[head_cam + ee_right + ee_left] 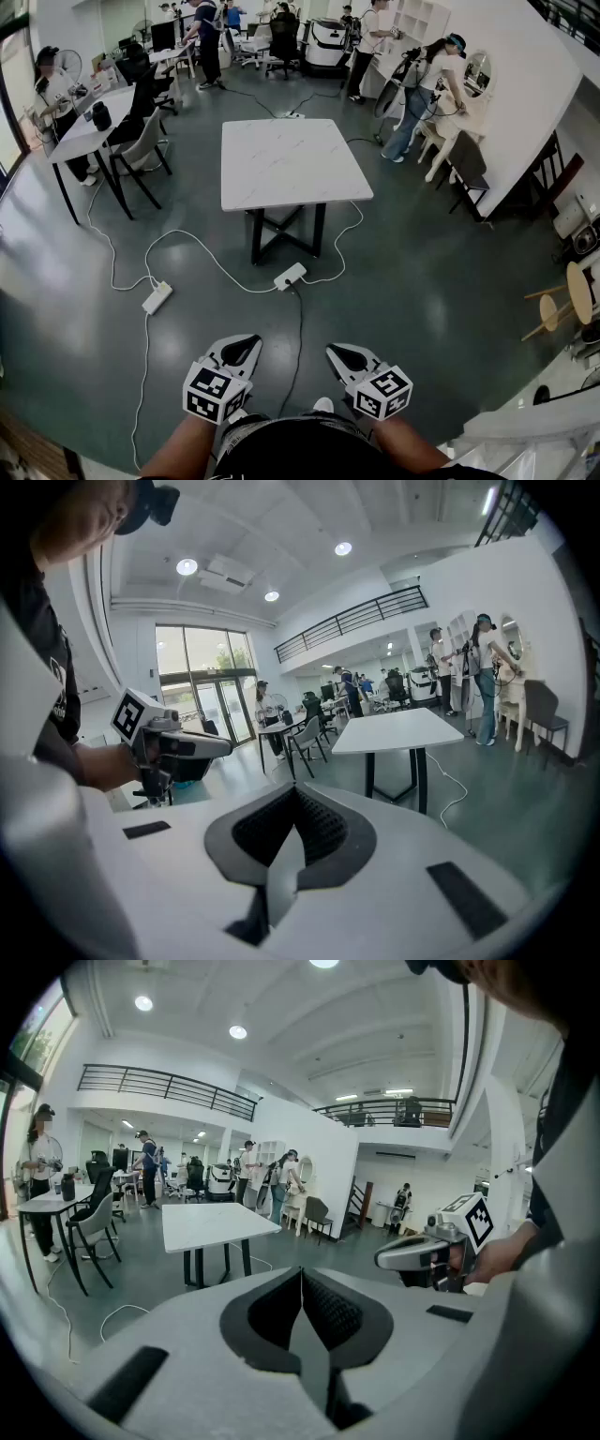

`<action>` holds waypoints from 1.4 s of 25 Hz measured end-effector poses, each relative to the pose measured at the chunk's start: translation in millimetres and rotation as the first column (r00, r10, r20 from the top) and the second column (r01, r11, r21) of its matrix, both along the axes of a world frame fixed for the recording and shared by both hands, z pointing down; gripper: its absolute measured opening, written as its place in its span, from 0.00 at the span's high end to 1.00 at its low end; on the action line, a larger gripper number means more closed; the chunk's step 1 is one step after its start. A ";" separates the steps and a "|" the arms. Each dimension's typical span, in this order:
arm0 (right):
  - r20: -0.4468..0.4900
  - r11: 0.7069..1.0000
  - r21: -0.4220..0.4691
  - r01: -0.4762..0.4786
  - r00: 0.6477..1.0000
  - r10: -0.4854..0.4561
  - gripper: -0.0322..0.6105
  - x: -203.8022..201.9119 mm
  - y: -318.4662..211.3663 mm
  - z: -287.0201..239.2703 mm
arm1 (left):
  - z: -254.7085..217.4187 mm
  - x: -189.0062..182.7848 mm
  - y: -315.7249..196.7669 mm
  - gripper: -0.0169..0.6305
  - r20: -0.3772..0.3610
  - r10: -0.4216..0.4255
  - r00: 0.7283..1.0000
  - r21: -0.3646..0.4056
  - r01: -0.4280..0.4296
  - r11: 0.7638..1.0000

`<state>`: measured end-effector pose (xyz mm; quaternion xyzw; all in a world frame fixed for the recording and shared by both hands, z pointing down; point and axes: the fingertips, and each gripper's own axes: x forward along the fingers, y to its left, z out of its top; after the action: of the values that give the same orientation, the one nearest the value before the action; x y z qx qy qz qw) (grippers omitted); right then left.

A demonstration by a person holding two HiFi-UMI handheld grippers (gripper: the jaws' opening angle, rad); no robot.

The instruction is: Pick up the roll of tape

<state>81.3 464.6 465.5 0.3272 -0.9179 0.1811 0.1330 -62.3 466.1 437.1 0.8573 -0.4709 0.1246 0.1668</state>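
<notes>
Two grippers are held side by side, low and close to the person's body, both angled slightly downward. Left gripper (302, 1279): jaws fully closed, pads meeting, nothing between them. Right gripper (295, 794): jaws likewise closed together and empty. Ahead of both tips, well apart from them, a white square table (291, 164) stands on a dark floor (422, 281). Between the grippers and the table, a white power strip (290, 277) lies on the floor. A second strip (157, 298) lies forward-left of the left gripper. Roll of tape: its place cannot be told from any view.
</notes>
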 end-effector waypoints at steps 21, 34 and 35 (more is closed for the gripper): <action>0.024 1.000 -0.001 -0.002 1.000 0.002 0.94 4.7 7.0 -0.1 | 20.0 14.2 12.3 0.94 -0.021 0.034 0.999 -0.056 -0.035 0.998; 0.019 0.997 0.023 0.078 0.997 -0.079 0.94 88.3 -15.6 4.8 | 32.8 106.9 -10.4 0.94 -0.028 -0.005 1.000 -0.073 0.003 0.997; 0.021 0.997 0.020 0.079 0.997 -0.079 0.94 98.4 -18.6 6.3 | 32.8 119.3 -14.0 0.94 -0.027 -0.001 1.000 -0.071 -0.001 0.997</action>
<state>179.7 446.0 471.8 0.2898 -0.9332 0.1704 0.1268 57.0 452.0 469.9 0.8523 -0.4640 0.1298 0.2036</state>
